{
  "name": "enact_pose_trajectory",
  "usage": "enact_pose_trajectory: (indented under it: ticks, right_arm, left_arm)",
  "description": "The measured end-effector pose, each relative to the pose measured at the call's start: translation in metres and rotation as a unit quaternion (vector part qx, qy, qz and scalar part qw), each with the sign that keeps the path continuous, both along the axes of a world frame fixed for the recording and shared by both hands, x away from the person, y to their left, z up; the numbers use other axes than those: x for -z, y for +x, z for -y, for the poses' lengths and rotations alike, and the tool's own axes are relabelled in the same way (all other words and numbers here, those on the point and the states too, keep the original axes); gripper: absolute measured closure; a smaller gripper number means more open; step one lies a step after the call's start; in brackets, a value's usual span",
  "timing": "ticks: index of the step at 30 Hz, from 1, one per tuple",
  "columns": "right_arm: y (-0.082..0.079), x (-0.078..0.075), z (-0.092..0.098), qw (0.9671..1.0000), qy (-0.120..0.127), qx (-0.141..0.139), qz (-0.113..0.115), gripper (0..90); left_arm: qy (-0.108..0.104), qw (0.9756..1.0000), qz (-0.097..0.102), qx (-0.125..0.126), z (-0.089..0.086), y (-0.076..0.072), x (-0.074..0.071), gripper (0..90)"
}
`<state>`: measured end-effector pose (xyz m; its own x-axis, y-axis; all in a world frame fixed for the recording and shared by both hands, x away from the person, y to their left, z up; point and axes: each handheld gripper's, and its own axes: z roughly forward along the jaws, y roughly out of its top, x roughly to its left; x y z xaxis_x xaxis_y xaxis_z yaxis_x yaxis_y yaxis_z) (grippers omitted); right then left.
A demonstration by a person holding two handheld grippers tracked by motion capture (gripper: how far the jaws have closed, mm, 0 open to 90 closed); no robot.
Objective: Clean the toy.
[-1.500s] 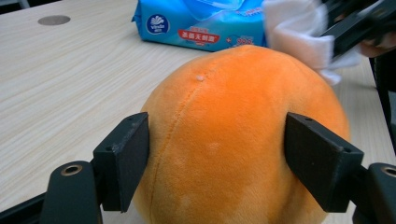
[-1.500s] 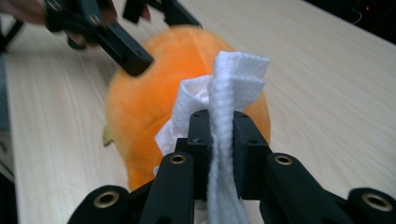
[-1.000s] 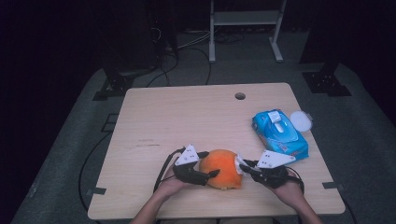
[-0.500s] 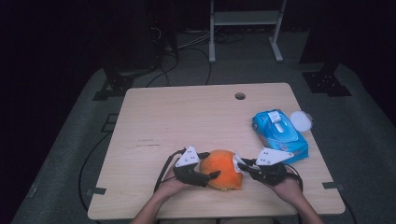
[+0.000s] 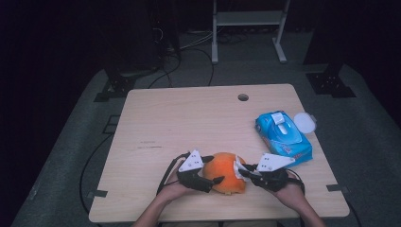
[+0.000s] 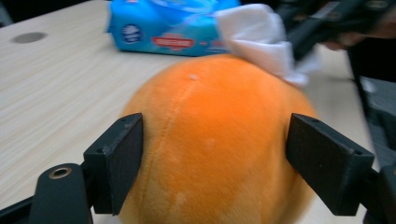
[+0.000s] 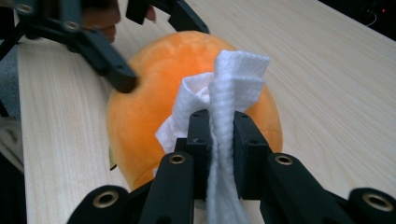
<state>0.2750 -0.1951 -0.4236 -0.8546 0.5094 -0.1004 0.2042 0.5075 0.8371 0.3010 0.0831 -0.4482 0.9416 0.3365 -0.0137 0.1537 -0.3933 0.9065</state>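
An orange plush ball (image 5: 228,171) lies near the table's front edge. My left gripper (image 5: 213,169) straddles it from the left. In the left gripper view the two black pads (image 6: 123,158) rest against the sides of the ball (image 6: 215,140). These jaws have just been opening a little, with the ball still between them. My right gripper (image 5: 242,170) comes in from the right, shut on a folded white wipe (image 7: 233,79). The wipe (image 6: 257,37) lies against the ball's upper right side (image 7: 149,107).
A blue pack of wet wipes (image 5: 283,137) lies at the right of the wooden table (image 5: 189,123), with a round white lid (image 5: 305,122) beside it. A small cable hole (image 5: 243,97) sits near the far edge. A metal frame (image 5: 246,28) stands beyond the table.
The right gripper with the wipe has shifted slightly against the ball. The left gripper and the ball stay where they were.
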Motion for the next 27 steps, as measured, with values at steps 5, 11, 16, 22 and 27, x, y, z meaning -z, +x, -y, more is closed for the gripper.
enact_pose_trajectory:
  ticks: [5, 11, 16, 22, 27]
  right_arm:
    - [0.000, 0.004, 0.010, 0.9999, 0.003, -0.002, -0.015, 77.8]
    - [0.003, 0.006, 0.011, 0.9998, 0.008, -0.004, -0.020, 77.7]
    - [0.002, 0.003, 0.011, 0.9999, 0.002, 0.001, -0.015, 78.0]
    - [-0.001, -0.011, 0.000, 0.9995, -0.003, 0.014, 0.030, 78.4]
    - [0.001, -0.001, 0.004, 0.9995, -0.017, 0.012, 0.023, 78.3]
  left_arm:
    - [0.000, 0.9993, 0.005, 0.038, -0.005, -0.001, -0.007, 16.1]
    - [0.019, 0.9974, -0.067, -0.018, 0.002, 0.015, 0.002, 4.7]
    - [0.017, 0.9989, -0.038, -0.021, 0.003, 0.009, -0.002, 20.4]
    - [0.028, 0.9946, 0.091, -0.042, 0.016, -0.008, -0.012, 25.6]
    - [0.030, 0.9963, 0.076, -0.026, 0.008, -0.006, -0.006, 24.7]
